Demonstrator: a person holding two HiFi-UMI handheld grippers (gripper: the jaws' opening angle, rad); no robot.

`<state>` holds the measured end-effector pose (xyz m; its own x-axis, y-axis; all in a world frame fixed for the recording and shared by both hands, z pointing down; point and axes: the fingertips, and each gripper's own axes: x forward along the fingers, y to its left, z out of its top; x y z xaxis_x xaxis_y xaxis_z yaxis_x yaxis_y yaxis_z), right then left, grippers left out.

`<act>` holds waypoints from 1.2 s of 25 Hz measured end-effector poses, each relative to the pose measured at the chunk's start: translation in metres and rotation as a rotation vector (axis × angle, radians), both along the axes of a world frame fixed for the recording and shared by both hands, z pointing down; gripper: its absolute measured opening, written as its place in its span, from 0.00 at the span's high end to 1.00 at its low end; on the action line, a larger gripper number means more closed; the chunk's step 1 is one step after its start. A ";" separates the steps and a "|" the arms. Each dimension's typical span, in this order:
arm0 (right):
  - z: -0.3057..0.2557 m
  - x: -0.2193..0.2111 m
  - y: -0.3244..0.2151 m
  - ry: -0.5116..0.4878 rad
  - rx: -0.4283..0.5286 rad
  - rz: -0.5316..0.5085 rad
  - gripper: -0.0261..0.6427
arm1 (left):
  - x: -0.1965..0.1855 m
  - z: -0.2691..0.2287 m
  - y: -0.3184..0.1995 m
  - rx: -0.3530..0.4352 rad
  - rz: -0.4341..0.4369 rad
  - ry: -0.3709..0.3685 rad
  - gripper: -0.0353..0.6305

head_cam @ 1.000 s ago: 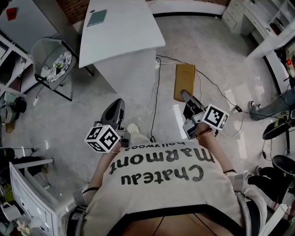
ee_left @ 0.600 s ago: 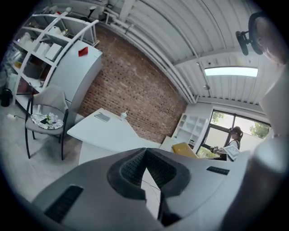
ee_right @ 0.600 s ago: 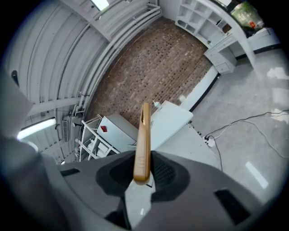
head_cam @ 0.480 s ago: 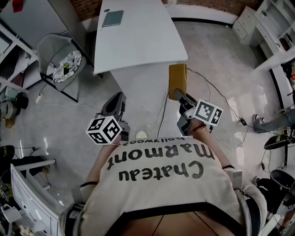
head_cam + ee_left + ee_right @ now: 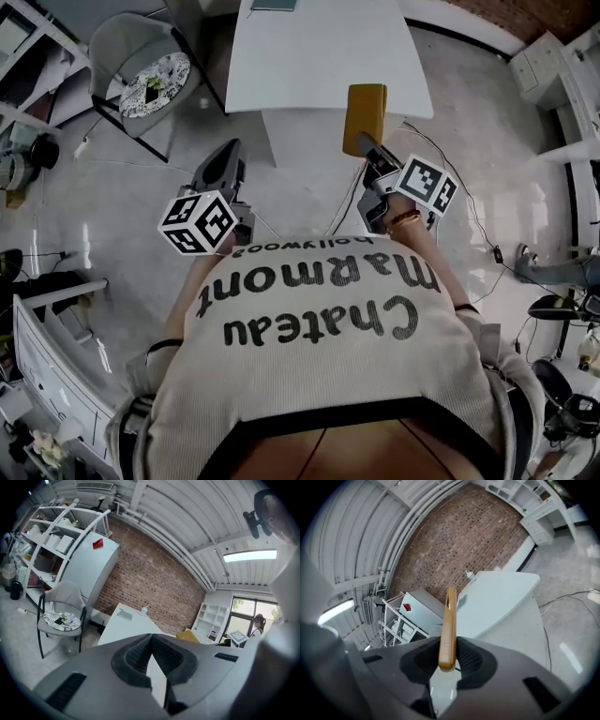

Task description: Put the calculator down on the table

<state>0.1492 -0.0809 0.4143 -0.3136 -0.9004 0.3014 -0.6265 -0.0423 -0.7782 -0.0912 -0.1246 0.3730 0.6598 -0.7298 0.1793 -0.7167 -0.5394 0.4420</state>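
A flat tan calculator (image 5: 365, 117) stands on edge in my right gripper (image 5: 367, 150), which is shut on its near end. Its far end hangs at the near edge of the white table (image 5: 319, 56). In the right gripper view the calculator (image 5: 449, 625) rises thin and upright from between the pads, with the table (image 5: 501, 602) beyond it. My left gripper (image 5: 223, 165) hovers over the floor to the left of the table's corner, shut with nothing in it. In the left gripper view its pads (image 5: 136, 656) meet at the tip.
A grey chair (image 5: 150, 80) with a patterned cushion stands left of the table. A dark notebook (image 5: 274, 5) lies at the table's far end, near a small cup (image 5: 144, 610). Cables (image 5: 473, 211) run over the floor on the right. White shelves (image 5: 23, 42) line the left wall.
The person has walked up to the table. Both grippers have come forward with them, and the calculator has gone from over the floor to the table's near edge.
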 end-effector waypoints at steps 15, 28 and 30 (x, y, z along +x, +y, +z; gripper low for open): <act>0.062 -0.058 -0.088 0.011 -0.163 -0.166 0.83 | -0.060 0.069 -0.054 -0.164 -0.197 -0.019 0.94; 0.097 -0.068 -0.228 0.033 -0.241 -0.358 0.83 | -0.091 0.070 -0.128 -0.165 -0.444 -0.007 0.94; 0.099 -0.071 -0.247 0.038 -0.243 -0.387 0.83 | -0.097 0.070 -0.133 -0.162 -0.489 0.000 0.94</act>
<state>0.0777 -0.3277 0.5134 -0.5977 -0.6208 0.5072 -0.6602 0.0223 -0.7508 -0.1886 -0.2573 0.4427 0.2479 -0.9158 0.3159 -0.8681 -0.0652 0.4920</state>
